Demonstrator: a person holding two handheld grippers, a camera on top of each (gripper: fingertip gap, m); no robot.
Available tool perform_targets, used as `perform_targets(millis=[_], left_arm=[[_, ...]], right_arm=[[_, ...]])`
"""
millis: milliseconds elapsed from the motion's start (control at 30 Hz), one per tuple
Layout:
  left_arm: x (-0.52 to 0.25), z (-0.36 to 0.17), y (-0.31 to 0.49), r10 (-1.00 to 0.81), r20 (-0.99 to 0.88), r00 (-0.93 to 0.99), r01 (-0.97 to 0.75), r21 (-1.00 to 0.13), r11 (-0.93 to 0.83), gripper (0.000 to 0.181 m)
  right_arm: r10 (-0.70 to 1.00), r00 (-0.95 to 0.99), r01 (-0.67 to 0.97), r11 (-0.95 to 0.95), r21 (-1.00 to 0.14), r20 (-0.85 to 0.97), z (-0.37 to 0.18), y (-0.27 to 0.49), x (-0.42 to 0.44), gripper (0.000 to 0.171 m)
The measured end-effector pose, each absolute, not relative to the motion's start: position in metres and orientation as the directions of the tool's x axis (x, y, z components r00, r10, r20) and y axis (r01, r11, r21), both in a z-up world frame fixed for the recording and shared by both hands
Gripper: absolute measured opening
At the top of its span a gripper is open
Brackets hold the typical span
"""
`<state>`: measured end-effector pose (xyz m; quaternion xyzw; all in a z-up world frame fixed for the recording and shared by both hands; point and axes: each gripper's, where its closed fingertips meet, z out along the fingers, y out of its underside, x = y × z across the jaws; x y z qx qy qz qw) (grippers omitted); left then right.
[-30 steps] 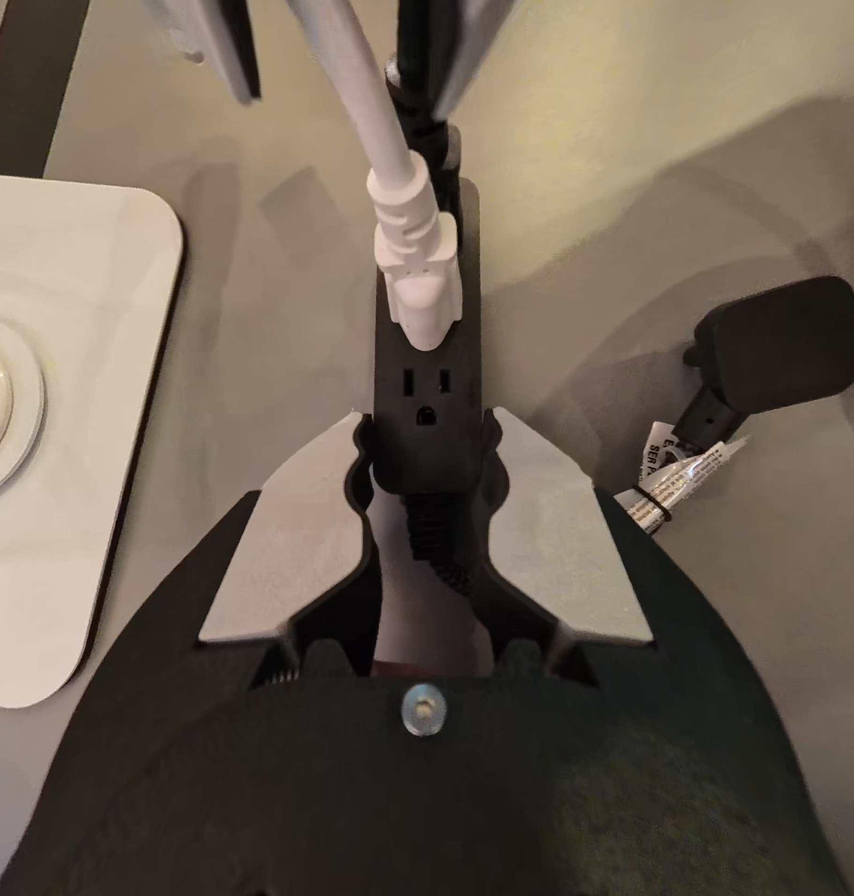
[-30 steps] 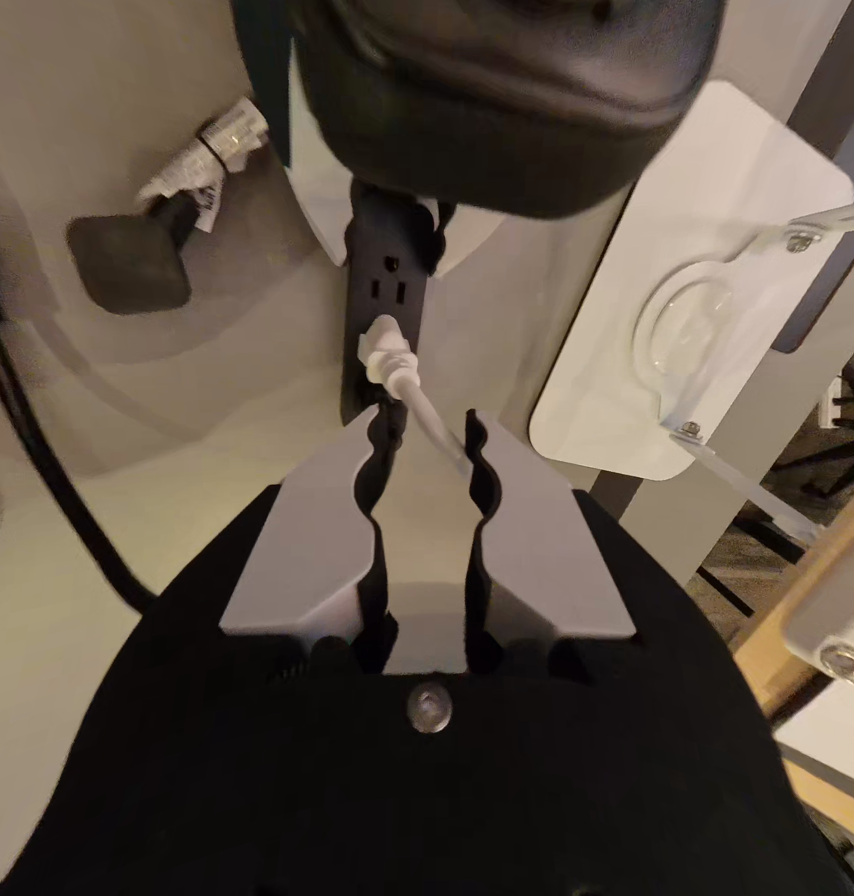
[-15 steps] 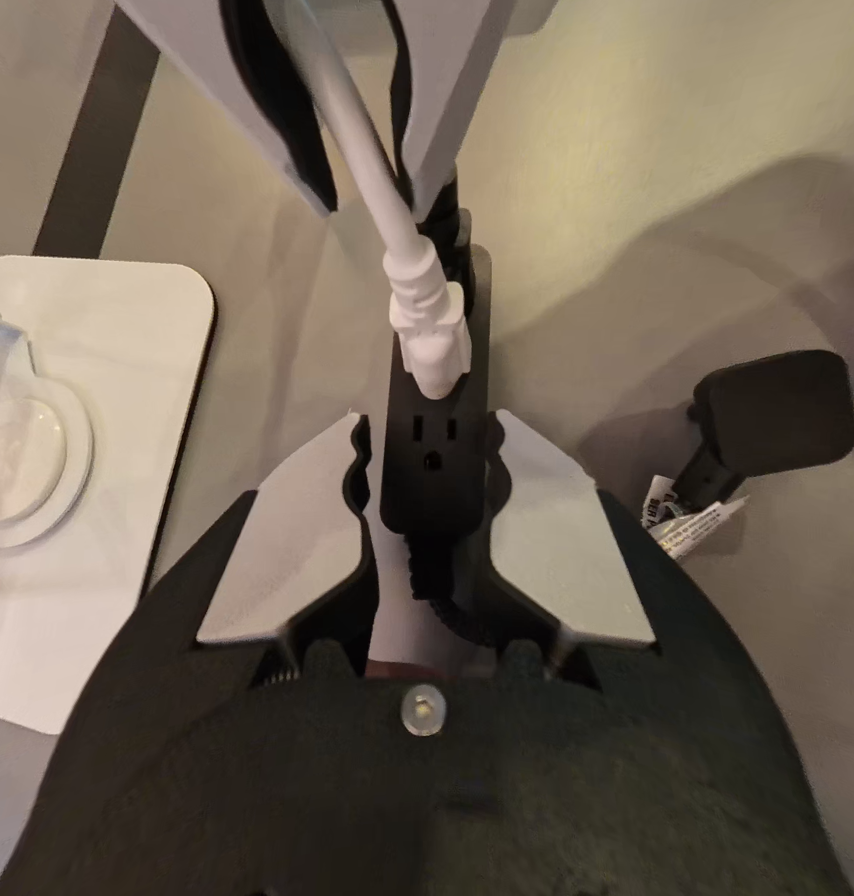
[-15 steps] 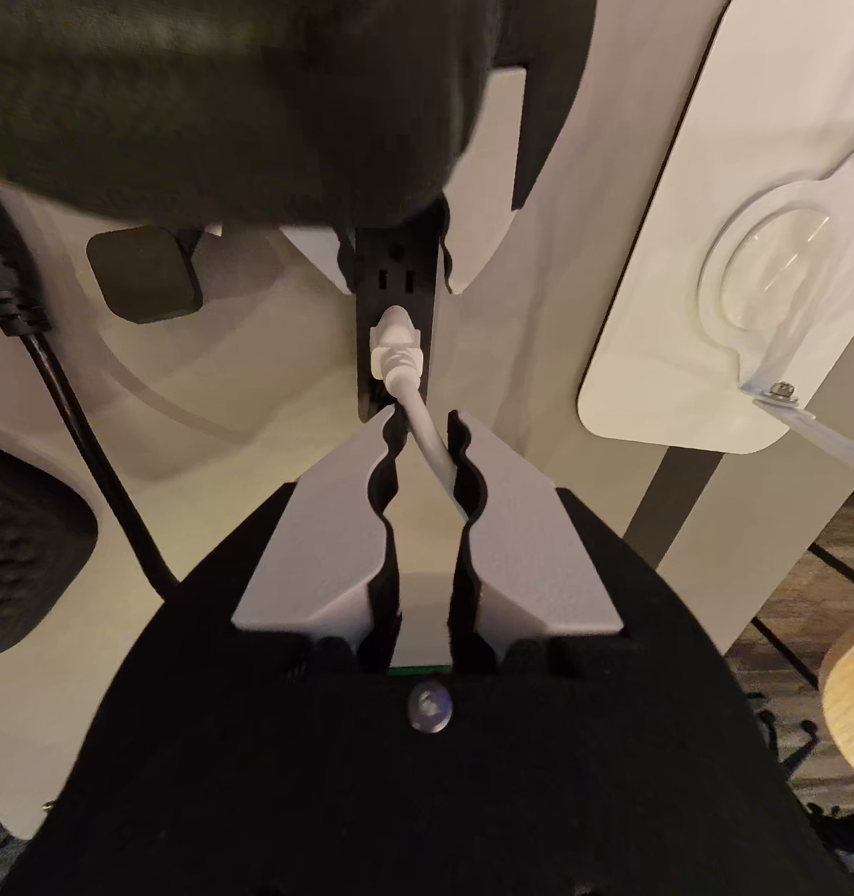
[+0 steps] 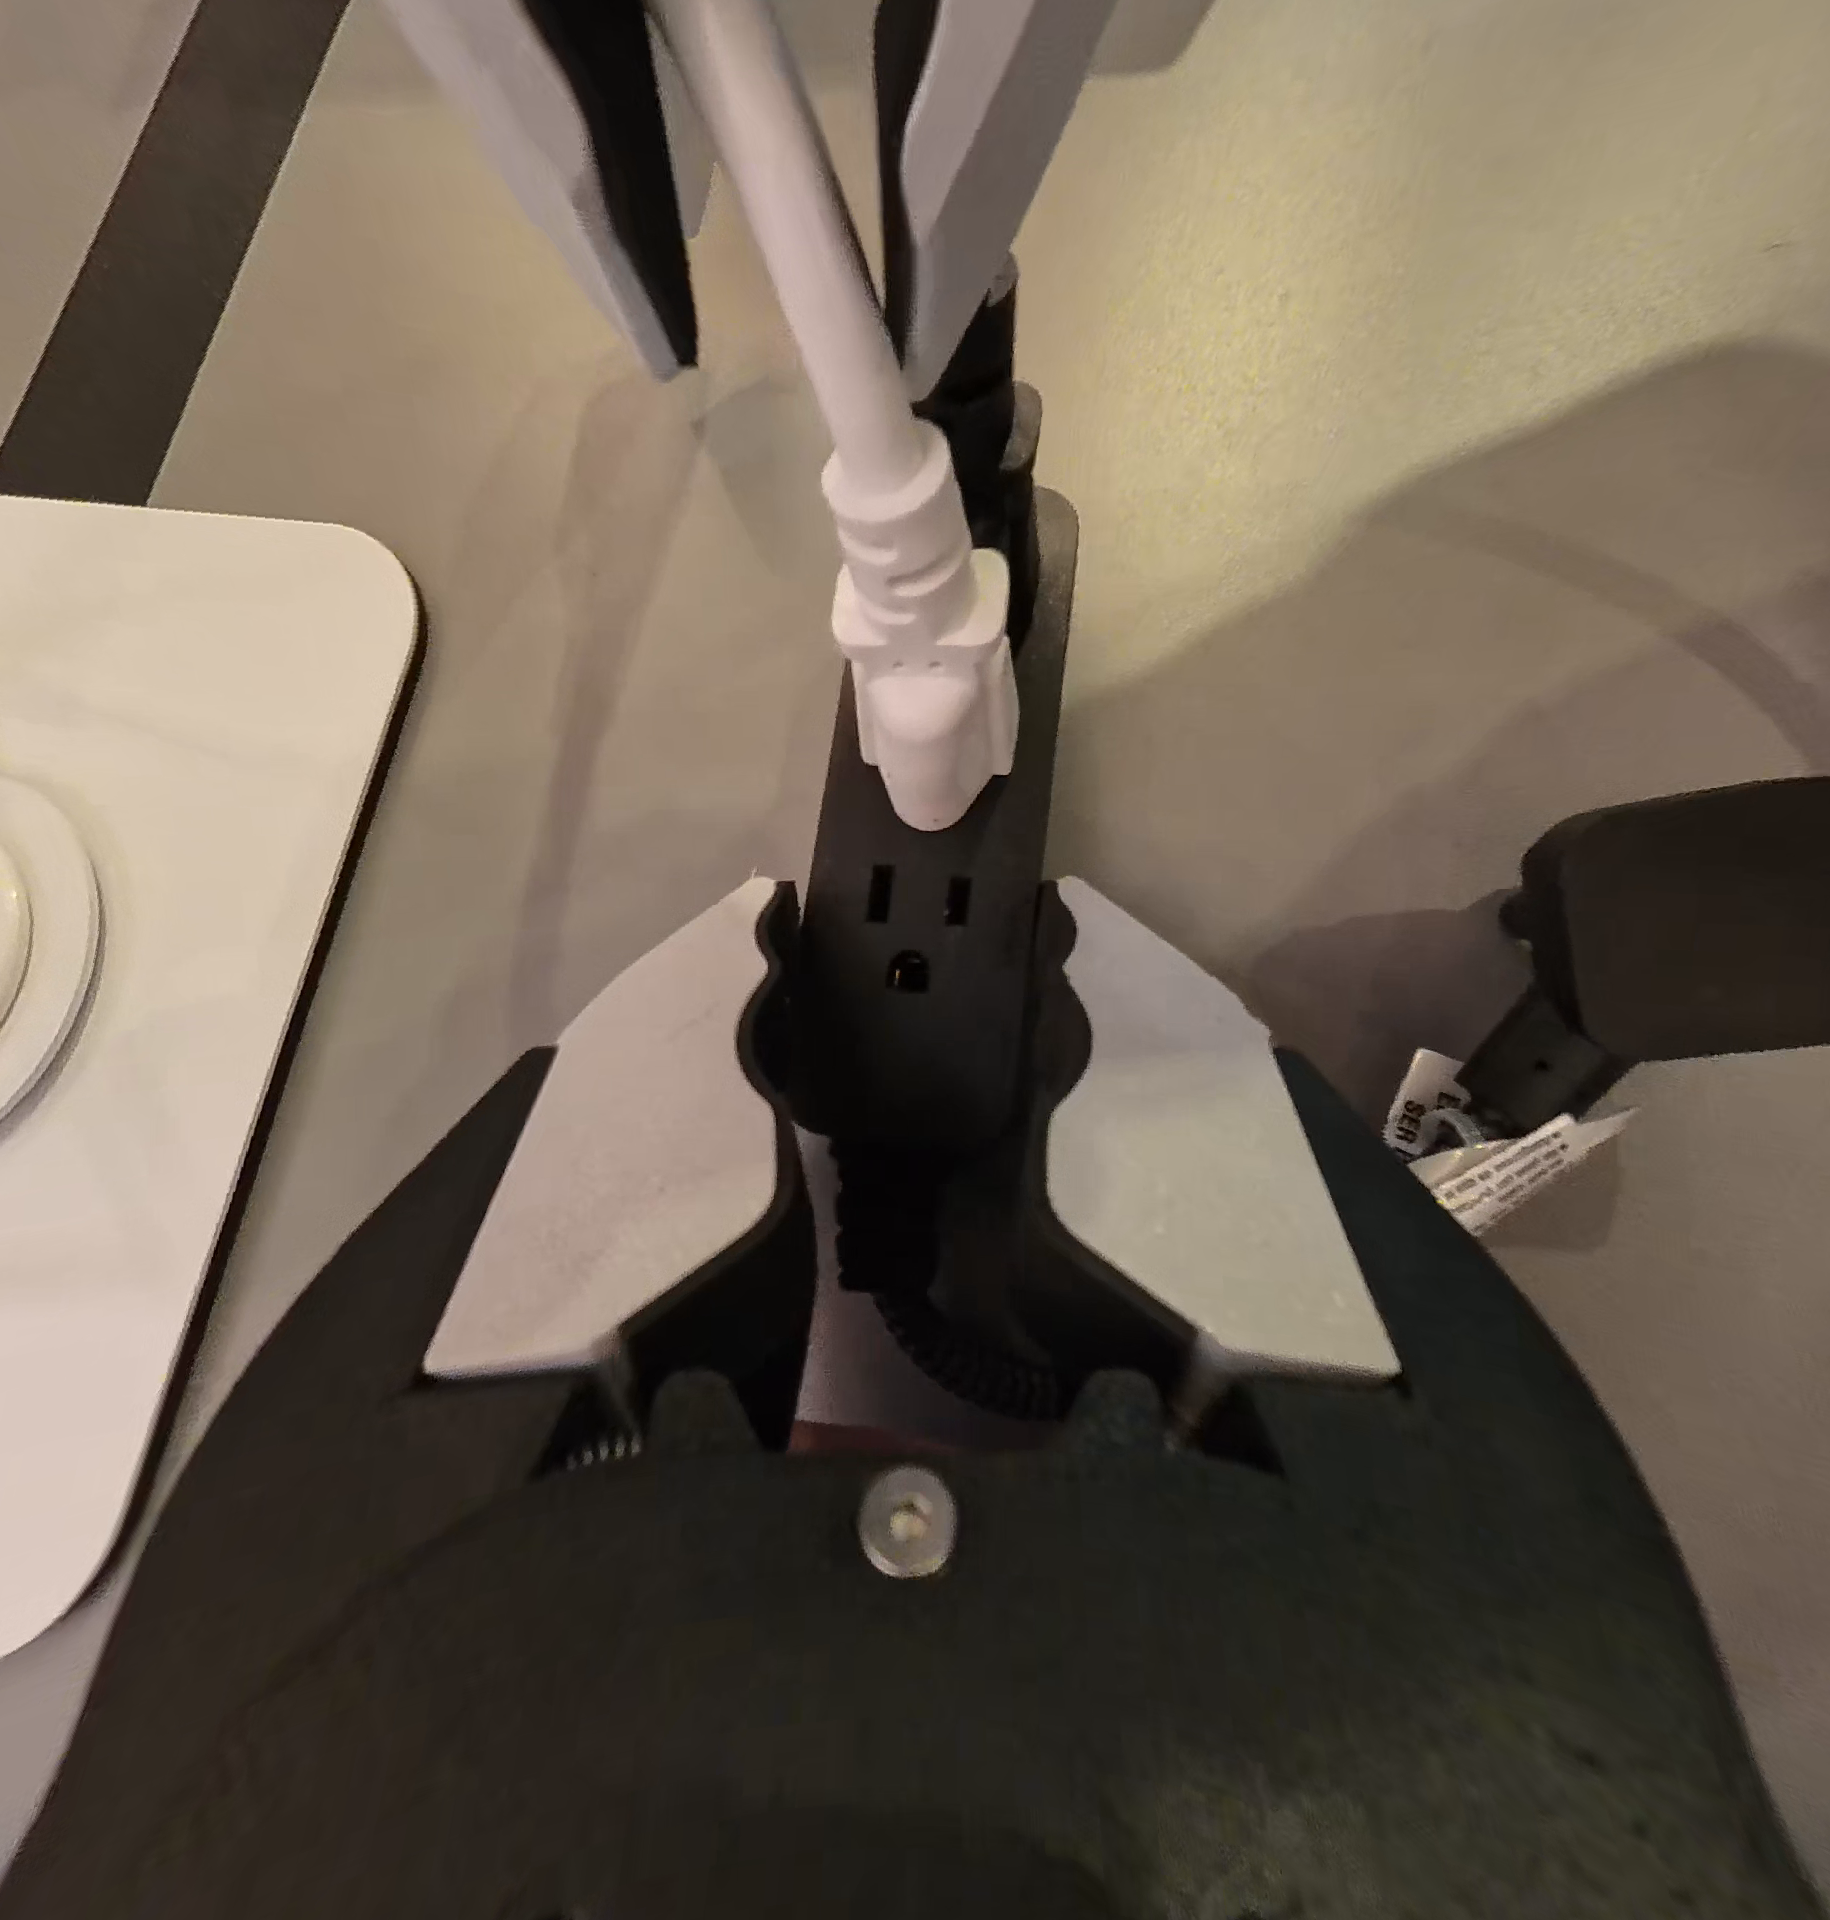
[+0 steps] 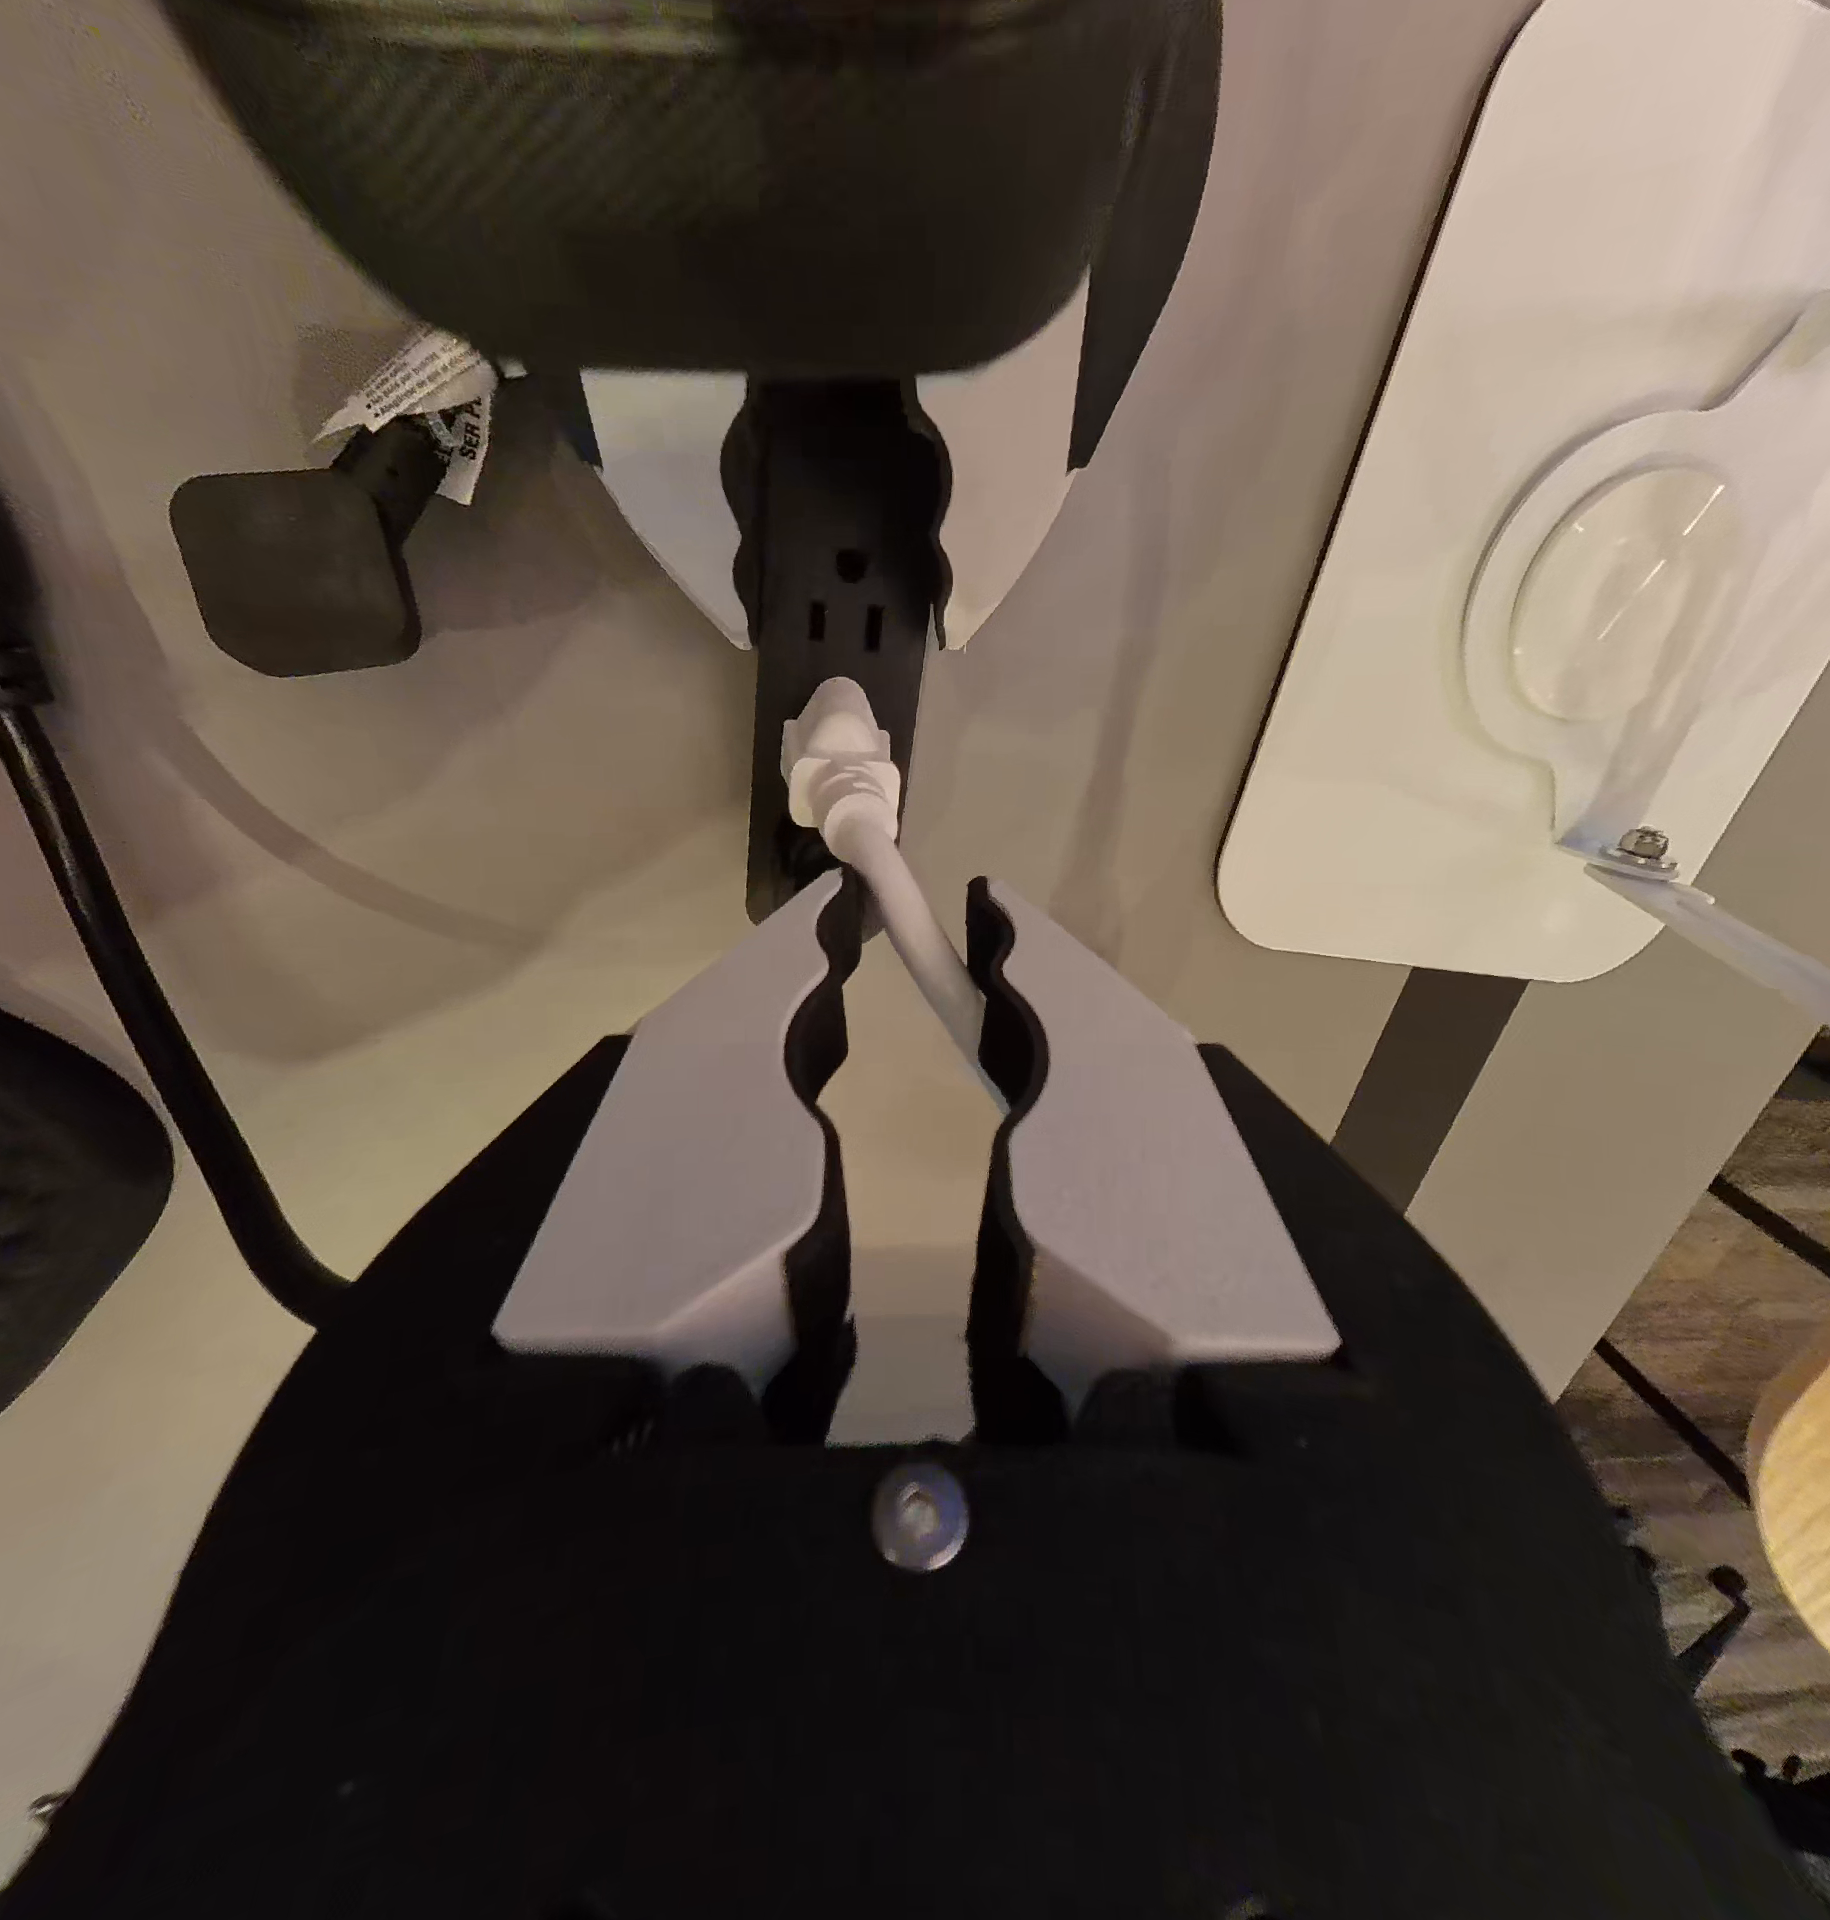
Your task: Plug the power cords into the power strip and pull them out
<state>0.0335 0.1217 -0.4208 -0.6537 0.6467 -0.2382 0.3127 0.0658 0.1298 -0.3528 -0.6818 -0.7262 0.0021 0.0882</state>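
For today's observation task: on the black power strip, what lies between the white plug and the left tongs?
One empty three-hole outlet of the black power strip lies between the white plug and the left tongs, seen in both wrist views.

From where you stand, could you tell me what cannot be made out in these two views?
- White plug prongs: both views, hidden under its body, so seating depth is unclear.
- White cord: right wrist view, passes behind a finger of the right claw.
- Power strip far end: left wrist view, hidden by the right claw.
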Motion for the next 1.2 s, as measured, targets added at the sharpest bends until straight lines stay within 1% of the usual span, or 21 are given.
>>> perform_targets(millis=[133, 233, 300, 467, 600, 767, 800, 900, 967, 1033, 1100, 1200], left_arm=[[0.034, -0.421, 0.121, -0.995, -0.083, 0.048, -0.682, -0.731, 0.028, 0.043], [0.034, -0.421, 0.121, -0.996, -0.083, 0.044, -0.681, -0.732, 0.031, 0.044], [0.034, -0.421, 0.121, -0.995, -0.084, 0.044, -0.681, -0.732, 0.032, 0.044], [0.034, -0.421, 0.121, -0.996, -0.077, 0.044, -0.680, -0.733, 0.027, 0.044], [0.034, -0.420, 0.121, -0.996, -0.071, 0.044, -0.679, -0.734, 0.023, 0.043], [0.034, -0.420, 0.121, -0.997, -0.066, 0.045, -0.677, -0.736, 0.018, 0.044], [0.034, -0.420, 0.121, -0.997, -0.071, 0.043, -0.679, -0.734, 0.023, 0.044], [0.034, -0.420, 0.121, -0.997, -0.070, 0.043, -0.679, -0.734, 0.022, 0.044], [0.034, -0.420, 0.120, -0.997, -0.070, 0.043, -0.679, -0.734, 0.022, 0.044], [0.034, -0.420, 0.120, -0.997, -0.069, 0.043, -0.679, -0.734, 0.022, 0.044], [0.034, -0.420, 0.120, -0.997, -0.069, 0.042, -0.679, -0.734, 0.022, 0.044], [0.034, -0.420, 0.120, -0.997, -0.069, 0.042, -0.679, -0.734, 0.022, 0.044]], right_arm=[[0.986, -0.091, 0.975, 0.117, -0.188, 0.140, -0.347, 0.123, 0.052, 0.018], [0.979, -0.147, 0.958, 0.177, -0.225, 0.143, -0.343, 0.113, 0.038, 0.025], [0.979, -0.156, 0.962, 0.181, -0.205, 0.133, -0.348, 0.111, 0.036, 0.029], [0.988, -0.120, 0.977, 0.135, -0.164, 0.098, -0.361, 0.110, 0.037, 0.033], [0.994, -0.065, 0.983, 0.080, -0.167, 0.093, -0.361, 0.113, 0.037, 0.033], [0.995, 0.008, 0.982, 0.011, -0.189, 0.102, -0.355, 0.125, 0.044, 0.039], [0.993, 0.023, 0.977, 0.003, -0.213, 0.117, -0.349, 0.128, 0.044, 0.038], [0.994, 0.077, 0.936, -0.043, -0.350, 0.083, -0.314, 0.122, 0.039, 0.036], [0.994, 0.077, 0.928, -0.044, -0.369, 0.076, -0.297, 0.114, 0.052, 0.031], [0.992, 0.119, 0.917, -0.090, -0.388, 0.051, -0.288, 0.109, 0.071, 0.026], [0.986, 0.161, 0.920, -0.136, -0.369, 0.037, -0.290, 0.104, 0.094, 0.024], [0.979, 0.194, 0.951, -0.170, -0.259, 0.068, -0.313, 0.101, 0.130, 0.025]])
